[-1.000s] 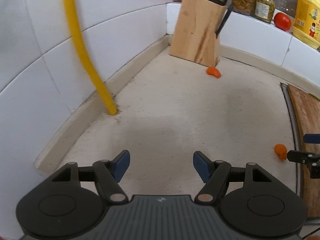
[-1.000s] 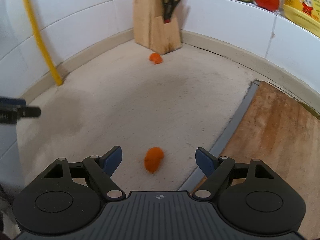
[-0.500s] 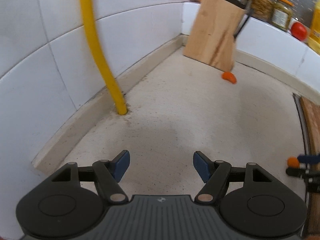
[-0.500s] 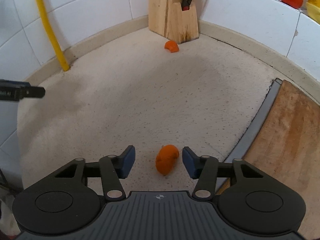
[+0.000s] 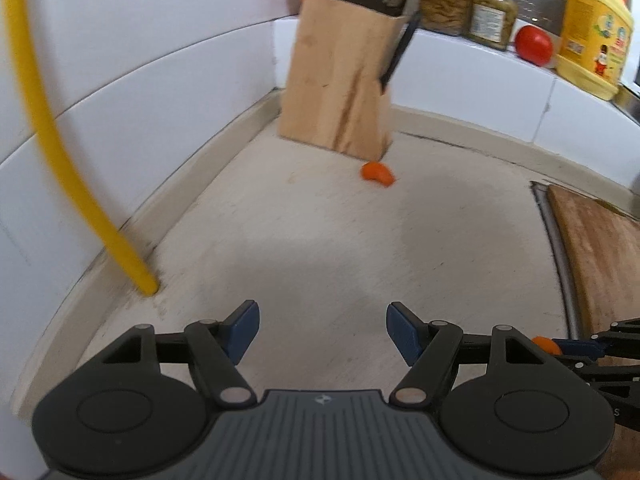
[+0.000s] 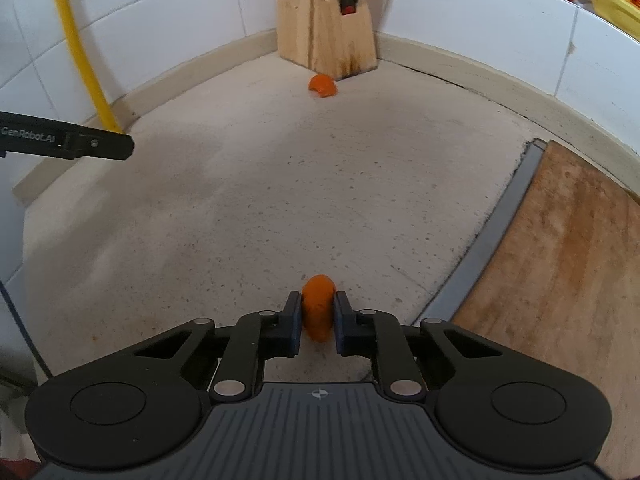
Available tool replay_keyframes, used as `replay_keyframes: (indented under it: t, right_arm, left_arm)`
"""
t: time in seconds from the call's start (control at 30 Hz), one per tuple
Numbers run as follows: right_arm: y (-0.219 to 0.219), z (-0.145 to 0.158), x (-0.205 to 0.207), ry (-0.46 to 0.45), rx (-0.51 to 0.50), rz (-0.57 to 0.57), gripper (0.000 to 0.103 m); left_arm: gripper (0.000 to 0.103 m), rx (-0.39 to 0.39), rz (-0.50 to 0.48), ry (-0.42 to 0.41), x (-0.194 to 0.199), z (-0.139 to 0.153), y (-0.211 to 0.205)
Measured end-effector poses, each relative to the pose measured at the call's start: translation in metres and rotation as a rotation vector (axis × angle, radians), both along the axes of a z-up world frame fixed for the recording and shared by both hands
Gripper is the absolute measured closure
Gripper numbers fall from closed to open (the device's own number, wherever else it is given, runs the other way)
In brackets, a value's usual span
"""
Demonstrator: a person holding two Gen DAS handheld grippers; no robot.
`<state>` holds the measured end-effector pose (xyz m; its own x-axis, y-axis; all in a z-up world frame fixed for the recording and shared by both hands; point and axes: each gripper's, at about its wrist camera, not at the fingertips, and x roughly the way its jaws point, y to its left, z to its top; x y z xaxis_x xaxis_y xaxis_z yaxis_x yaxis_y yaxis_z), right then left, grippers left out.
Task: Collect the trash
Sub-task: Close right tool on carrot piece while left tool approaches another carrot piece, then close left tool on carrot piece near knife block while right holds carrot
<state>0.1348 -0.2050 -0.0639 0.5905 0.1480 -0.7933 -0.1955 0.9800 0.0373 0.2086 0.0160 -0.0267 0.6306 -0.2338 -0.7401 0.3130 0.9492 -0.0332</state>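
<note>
My right hand-held gripper (image 6: pixel 317 318) is closing, pads touching an orange scrap (image 6: pixel 317 306) on the counter (image 6: pixel 260 208) beside the board (image 6: pixel 560 248). My left hand-held gripper (image 5: pixel 322 330) gapes wide, empty. Second scrap (image 5: pixel 377 173) lies by the knife block (image 5: pixel 340 80)

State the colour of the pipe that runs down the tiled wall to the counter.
Yellow. The pipe shows best in the left wrist view.
</note>
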Motion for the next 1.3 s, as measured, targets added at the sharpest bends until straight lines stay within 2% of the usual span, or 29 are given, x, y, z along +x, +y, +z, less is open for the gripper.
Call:
replay_keyframes:
  t: [0.13, 0.3, 0.4, 0.53, 0.77, 0.87, 0.93, 1.0, 1.03, 1.07, 1.1, 1.2, 1.3]
  right_arm:
    - [-0.004, 0.006, 0.004, -0.016, 0.006, -0.027, 0.082]
    - [-0.010, 0.009, 0.023, -0.045, 0.006, -0.073, 0.082]
    - [-0.015, 0.005, 0.034, -0.050, 0.011, -0.099, 0.082]
    - [-0.021, -0.002, 0.042, -0.051, 0.020, -0.130, 0.082]
    - [-0.030, -0.005, 0.049, -0.042, 0.040, -0.146, 0.080]
    - [-0.030, -0.005, 0.052, -0.048, 0.034, -0.142, 0.077]
    - [-0.030, -0.005, 0.053, -0.050, 0.031, -0.140, 0.076]
    - [-0.029, -0.005, 0.053, -0.054, 0.025, -0.136, 0.076]
    - [-0.028, -0.006, 0.052, -0.056, 0.018, -0.134, 0.076]
    - [-0.026, -0.006, 0.052, -0.059, 0.009, -0.134, 0.076]
    - [-0.025, -0.006, 0.051, -0.062, 0.004, -0.135, 0.076]
    - [-0.023, -0.006, 0.047, -0.059, 0.003, -0.137, 0.077]
    - [-0.023, -0.004, 0.040, -0.048, 0.009, -0.136, 0.079]
  left_arm:
    - [0.039, -0.012, -0.050, -0.011, 0.022, 0.003, -0.018]
    - [0.038, -0.018, -0.078, -0.011, 0.079, -0.004, -0.050]
    - [0.038, -0.011, -0.072, -0.011, 0.119, -0.017, -0.073]
    - [0.038, 0.025, -0.092, -0.022, 0.153, -0.036, -0.103]
    - [0.038, 0.054, -0.116, -0.019, 0.182, -0.057, -0.132]
    - [0.037, 0.056, -0.120, -0.035, 0.183, -0.065, -0.132]
    - [0.043, 0.017, -0.122, -0.024, 0.182, -0.066, -0.126]
    - [0.069, 0.001, -0.114, -0.023, 0.182, -0.065, -0.122]
    - [0.075, -0.007, -0.115, -0.017, 0.183, -0.063, -0.120]
    - [0.089, -0.013, -0.114, -0.007, 0.183, -0.061, -0.120]
    - [0.096, -0.014, -0.109, 0.004, 0.184, -0.061, -0.120]
    - [0.097, -0.011, -0.118, 0.022, 0.173, -0.059, -0.115]
    - [0.097, -0.021, -0.122, 0.043, 0.143, -0.057, -0.098]
